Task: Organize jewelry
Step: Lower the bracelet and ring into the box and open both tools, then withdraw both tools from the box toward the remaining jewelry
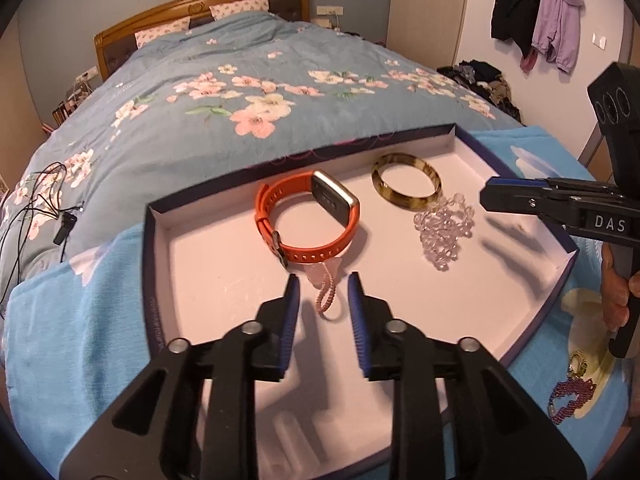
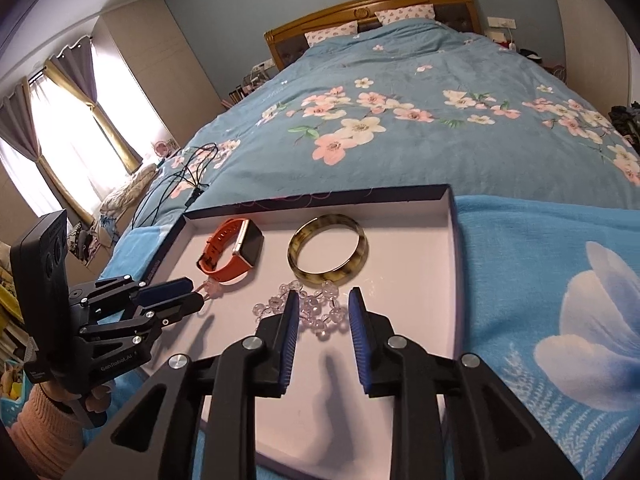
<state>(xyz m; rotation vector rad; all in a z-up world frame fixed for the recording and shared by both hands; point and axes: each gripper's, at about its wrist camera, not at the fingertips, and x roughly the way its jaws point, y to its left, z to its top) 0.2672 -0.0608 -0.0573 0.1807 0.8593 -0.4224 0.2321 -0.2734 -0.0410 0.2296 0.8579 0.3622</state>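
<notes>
A dark-rimmed box lid with a white floor (image 1: 208, 264) (image 2: 420, 280) lies on the bed. In it are an orange watch (image 1: 308, 216) (image 2: 234, 250), a brown mottled bangle (image 1: 406, 186) (image 2: 328, 254), a clear bead bracelet (image 1: 444, 232) (image 2: 316, 312) and a small pink charm on a cord (image 1: 326, 284) (image 2: 212, 288). My left gripper (image 1: 323, 288) (image 2: 188, 294) is open, its fingers either side of the pink charm. My right gripper (image 2: 323, 304) (image 1: 486, 196) is open just above the clear beads.
A purple bead bracelet (image 1: 572, 392) and a small gold piece (image 1: 578, 362) lie on the blue flowered cloth (image 2: 560, 300) to the right of the lid. Black cables (image 1: 36, 208) lie on the quilt at the left.
</notes>
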